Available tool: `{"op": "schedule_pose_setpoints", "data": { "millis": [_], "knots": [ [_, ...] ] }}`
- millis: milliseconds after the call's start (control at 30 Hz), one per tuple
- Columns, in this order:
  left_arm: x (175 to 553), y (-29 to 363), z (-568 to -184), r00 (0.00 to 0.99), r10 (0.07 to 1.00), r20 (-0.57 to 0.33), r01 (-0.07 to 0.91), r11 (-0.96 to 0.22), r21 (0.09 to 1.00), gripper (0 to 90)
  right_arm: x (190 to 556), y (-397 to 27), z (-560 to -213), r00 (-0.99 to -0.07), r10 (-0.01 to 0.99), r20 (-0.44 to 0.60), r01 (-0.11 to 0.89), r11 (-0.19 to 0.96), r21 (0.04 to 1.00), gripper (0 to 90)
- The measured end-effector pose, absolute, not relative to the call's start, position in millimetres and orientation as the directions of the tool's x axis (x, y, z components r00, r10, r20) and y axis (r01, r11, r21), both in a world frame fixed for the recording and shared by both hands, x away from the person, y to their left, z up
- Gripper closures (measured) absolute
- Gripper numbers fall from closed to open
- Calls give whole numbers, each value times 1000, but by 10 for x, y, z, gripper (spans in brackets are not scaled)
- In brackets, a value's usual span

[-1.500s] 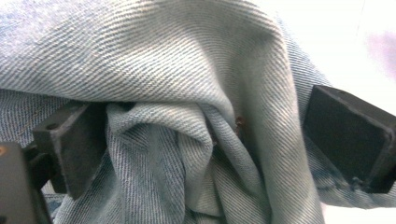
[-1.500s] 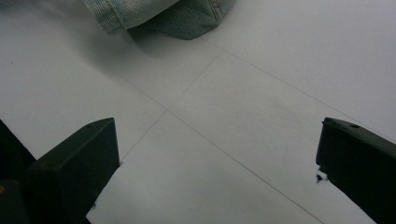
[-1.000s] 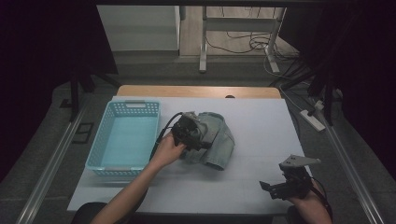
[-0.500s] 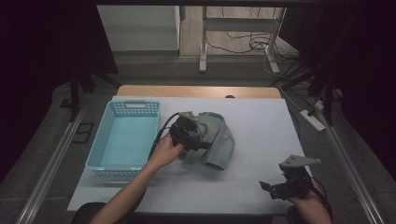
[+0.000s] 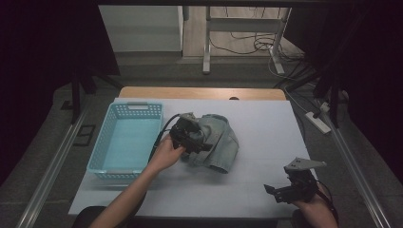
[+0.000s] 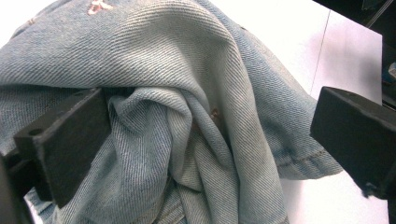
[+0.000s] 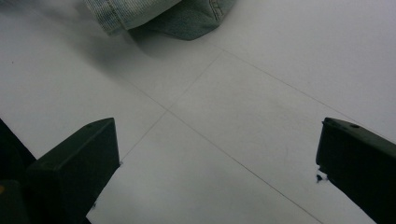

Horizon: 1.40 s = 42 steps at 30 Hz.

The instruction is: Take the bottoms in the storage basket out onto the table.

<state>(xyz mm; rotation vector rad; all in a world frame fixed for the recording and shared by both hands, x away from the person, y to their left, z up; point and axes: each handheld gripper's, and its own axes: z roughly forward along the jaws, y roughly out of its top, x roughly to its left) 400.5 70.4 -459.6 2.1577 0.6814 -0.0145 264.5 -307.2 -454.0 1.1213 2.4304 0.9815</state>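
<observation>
A: What is in the middle of the white bench (image 5: 266, 137)?

B: A crumpled pile of light blue denim cloth (image 5: 216, 142). It looks like jeans, all bunched up. It lies flat on the bench, just beside the light blue plastic basket (image 5: 107, 142) with holes in its walls.

A: Where is the left tool (image 5: 196, 141)?

B: Right on top of the denim cloth, on the side nearest the basket. A hand (image 5: 166, 154) holds it from behind. Its black cable loops back over the edge of the denim toward the basket.

A: Is it squeezing the cloth?

B: Not that I can see. In the left gripper view its two black jaws stand wide apart, and folds of the denim bulge up between them. One jaw touches a fold. The other jaw is off to the side, over the edge of the cloth.

A: And the right tool (image 5: 278, 192)?

B: It is well apart from the denim cloth, near the front corner of the bench. It has a grey three-cornered plate on top. Its jaws are spread wide too, with bare white bench between them. In the right gripper view, a corner of the denim shows far off at the top.
</observation>
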Motion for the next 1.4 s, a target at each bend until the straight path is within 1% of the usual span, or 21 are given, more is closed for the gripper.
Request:
{"op": "schedule_pose_setpoints", "data": {
  "millis": [467, 700, 1400],
  "knots": [
    [3977, 742, -4568, 837, 486, -252, 497, -482, 721, 0, 2645, -3071, -4540, -656, 754, 20, 557, 466, 687, 0],
    [3963, 748, -4569, 837, 493, -238, 494, -494, 715, 0, 2647, -3071, -4541, -656, 754, 20, 557, 467, 687, 0],
    [3914, 836, -4510, 831, 500, -245, 498, -470, 729, 0, 2647, -3073, -4538, -655, 755, 22, 560, 465, 686, 0]
  ]
}}
